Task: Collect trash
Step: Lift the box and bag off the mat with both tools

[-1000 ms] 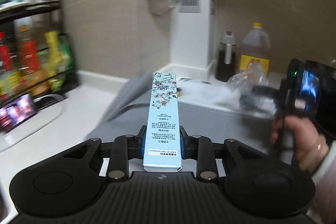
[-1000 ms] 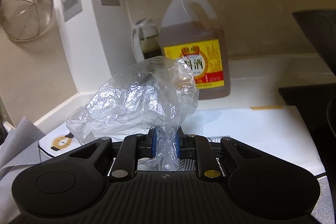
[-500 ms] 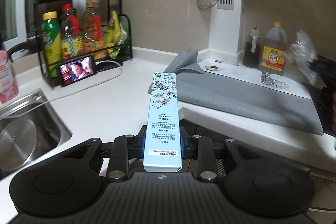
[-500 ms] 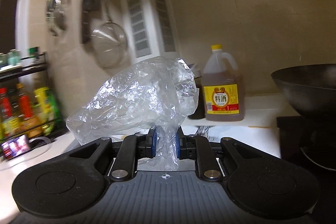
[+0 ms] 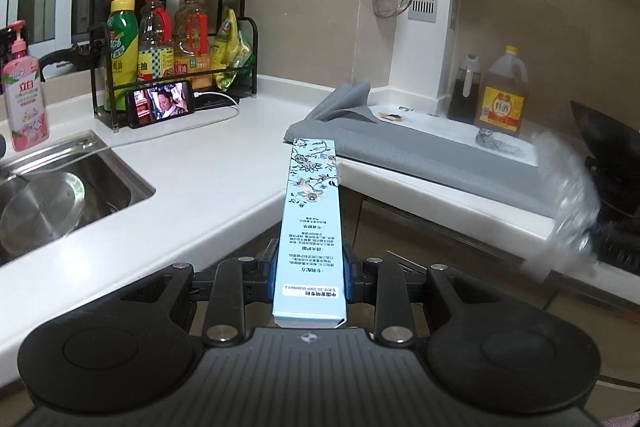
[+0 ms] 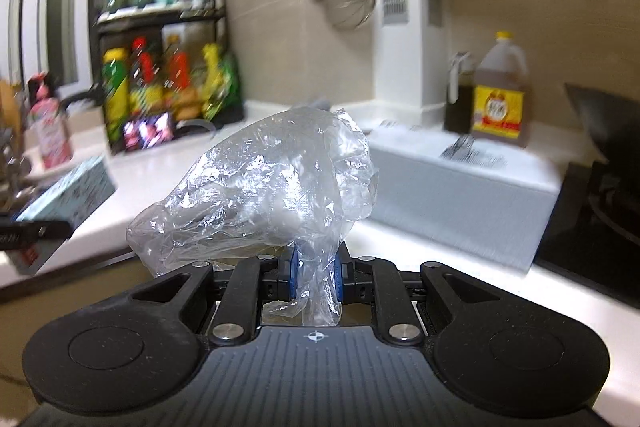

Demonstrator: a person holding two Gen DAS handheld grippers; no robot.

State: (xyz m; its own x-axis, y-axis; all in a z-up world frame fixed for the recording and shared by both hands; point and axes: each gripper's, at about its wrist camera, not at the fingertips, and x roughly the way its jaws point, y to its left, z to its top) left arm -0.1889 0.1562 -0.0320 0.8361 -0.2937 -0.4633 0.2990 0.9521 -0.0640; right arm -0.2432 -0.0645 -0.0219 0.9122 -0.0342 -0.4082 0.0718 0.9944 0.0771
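**Both hands loaded, bin not yet in sight**

Nearest the left camera, the left gripper (image 5: 310,277) is clamped on the end of a long blue box (image 5: 312,219), which juts forward over the counter's (image 5: 208,179) inner corner. Beside it, the right gripper (image 6: 314,277) is pinched tight on the neck of a crumpled clear plastic bag (image 6: 260,187) that balloons above its jaws. Beyond lie the sink (image 5: 60,195), a grey mat (image 5: 420,151), the bottle rack (image 5: 168,43) and a yellow-capped jug (image 5: 504,95) by the wall.

No bin shows in either view. Carrying well probably means keeping both grips firm, holding the box level so it doesn't lever out, and swinging smoothly so the loose bag catches on nothing.

A second ago both grippers were close over the mat, near the jug; they have since pulled back from the counter, with both grips unchanged.
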